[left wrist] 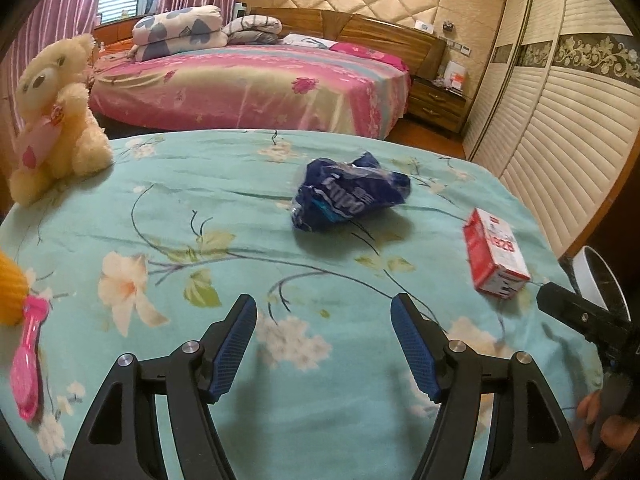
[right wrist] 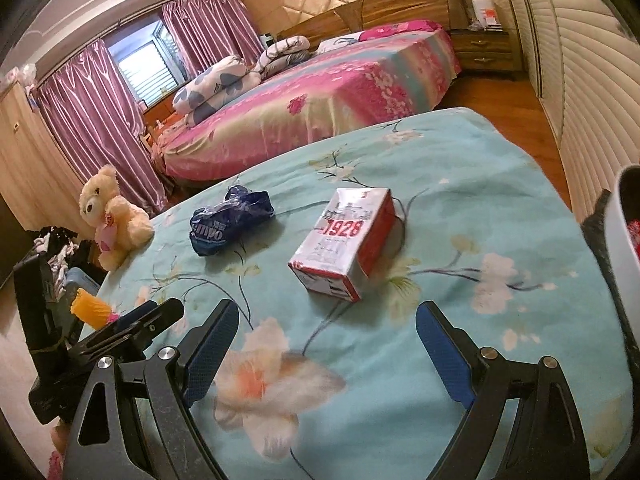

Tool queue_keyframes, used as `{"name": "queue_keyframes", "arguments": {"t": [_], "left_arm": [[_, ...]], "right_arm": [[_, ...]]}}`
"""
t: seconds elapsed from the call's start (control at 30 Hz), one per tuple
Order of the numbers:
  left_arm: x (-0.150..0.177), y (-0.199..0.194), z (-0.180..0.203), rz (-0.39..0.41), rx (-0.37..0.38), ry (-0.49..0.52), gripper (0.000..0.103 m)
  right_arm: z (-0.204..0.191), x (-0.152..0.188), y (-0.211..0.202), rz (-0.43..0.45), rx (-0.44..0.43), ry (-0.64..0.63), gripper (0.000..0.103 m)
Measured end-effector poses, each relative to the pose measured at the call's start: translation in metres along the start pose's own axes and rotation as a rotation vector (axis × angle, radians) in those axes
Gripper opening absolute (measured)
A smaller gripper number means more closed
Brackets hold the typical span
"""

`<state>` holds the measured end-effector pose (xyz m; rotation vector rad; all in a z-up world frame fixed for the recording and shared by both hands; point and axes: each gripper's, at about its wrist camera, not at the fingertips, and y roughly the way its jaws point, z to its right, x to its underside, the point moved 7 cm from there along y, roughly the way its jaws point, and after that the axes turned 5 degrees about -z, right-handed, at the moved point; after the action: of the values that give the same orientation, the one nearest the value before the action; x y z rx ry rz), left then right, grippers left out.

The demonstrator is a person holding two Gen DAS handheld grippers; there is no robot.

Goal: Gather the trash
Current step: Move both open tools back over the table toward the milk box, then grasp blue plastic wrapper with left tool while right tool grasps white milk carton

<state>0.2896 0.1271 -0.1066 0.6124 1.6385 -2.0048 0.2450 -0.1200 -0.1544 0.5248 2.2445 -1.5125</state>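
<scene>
Trash on the floral bedspread (right wrist: 460,184)

The red-and-white box (right wrist: 346,242) lies flat, long axis running away from the right gripper (right wrist: 326,322); both grippers' fingers stand apart, the left gripper (left wrist: 324,312) empty before the crumpled blue wrapper (left wrist: 350,194).

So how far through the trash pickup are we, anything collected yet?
Little looks done: something red shows inside the white bin, contents unclear. In hand: nothing; the left tongs are opening short of the blue wrapper, the right tongs stand open before the red-and-white box. Left: both still lie on the teal cover.
</scene>
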Motion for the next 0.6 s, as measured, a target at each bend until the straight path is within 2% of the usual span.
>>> {"name": "queue_keyframes", "arguments": {"t": [0.4, 0.6], "left_arm": [[-0.046, 0.045, 0.001, -0.012, -0.001, 0.081, 0.078], [-0.065, 0.067, 0.007, -0.012, -0.008, 0.119, 0.078]], "right_arm": [[0.008, -0.026, 0.031, 0.000, 0.040, 0.040, 0.091], [0.011, -0.034, 0.042, -0.008, 0.073, 0.034, 0.091]]}}
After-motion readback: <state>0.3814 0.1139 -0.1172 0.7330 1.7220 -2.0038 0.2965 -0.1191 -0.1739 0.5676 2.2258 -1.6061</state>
